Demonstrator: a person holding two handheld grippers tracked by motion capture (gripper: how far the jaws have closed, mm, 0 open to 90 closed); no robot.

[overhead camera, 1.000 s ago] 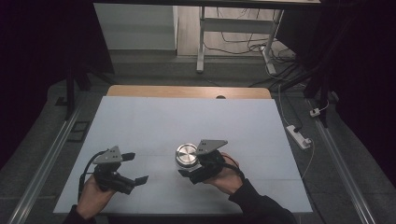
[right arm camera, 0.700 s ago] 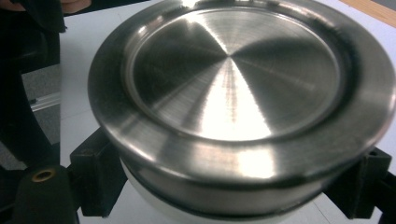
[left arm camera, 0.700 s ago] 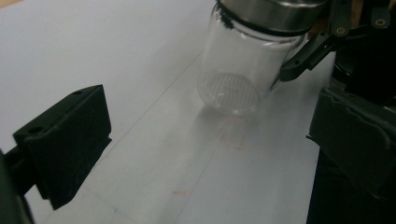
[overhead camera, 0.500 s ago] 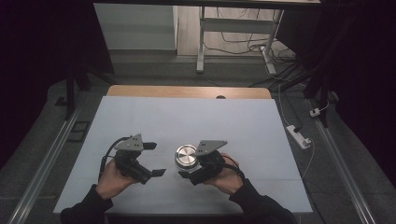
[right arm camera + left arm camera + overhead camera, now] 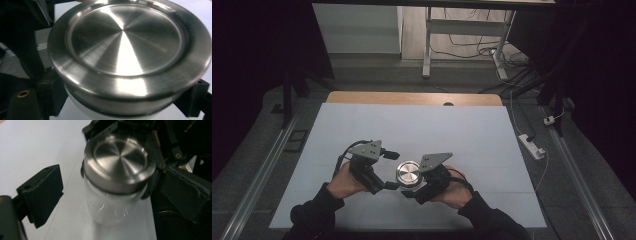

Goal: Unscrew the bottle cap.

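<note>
In the high view, a glass jar (image 5: pixel 408 175) with a brushed-metal lid (image 5: pixel 408 172) stands upright on the white bench (image 5: pixel 422 130), toward its near edge and about midway across. The right hand-held gripper (image 5: pixel 412 187) is clamped on the jar from the right, with the person's right hand (image 5: pixel 447 192) behind it and a grey three-cornered plate (image 5: pixel 435 161) on top. The left hand-held gripper (image 5: pixel 392 170) sits just beside the jar on its left. Its jaws are spread, one past the far side of the lid and one at the near side, and they have just been closing, with the jar at their mouth but not pressed. The left hand (image 5: pixel 343 181) holds it from the near left. A white power strip (image 5: pixel 531 145) lies on the floor to the right of the bench.

In the left gripper view the jar (image 5: pixel 110 207) is close ahead (slightly blurred), its clear wall below the steel lid (image 5: pixel 119 161). One black jaw stands at the lower left, clear of the glass. Behind the jar, the right hand-held gripper (image 5: pixel 150 182) wraps round the neck under the lid.

In the right gripper view the lid (image 5: pixel 125 47) lies right in front, its concentric brush marks catching the light. The black jaws press the jar just under the lid's rim on both sides, at the lower left and lower right, so this gripper holds the jar.
</note>
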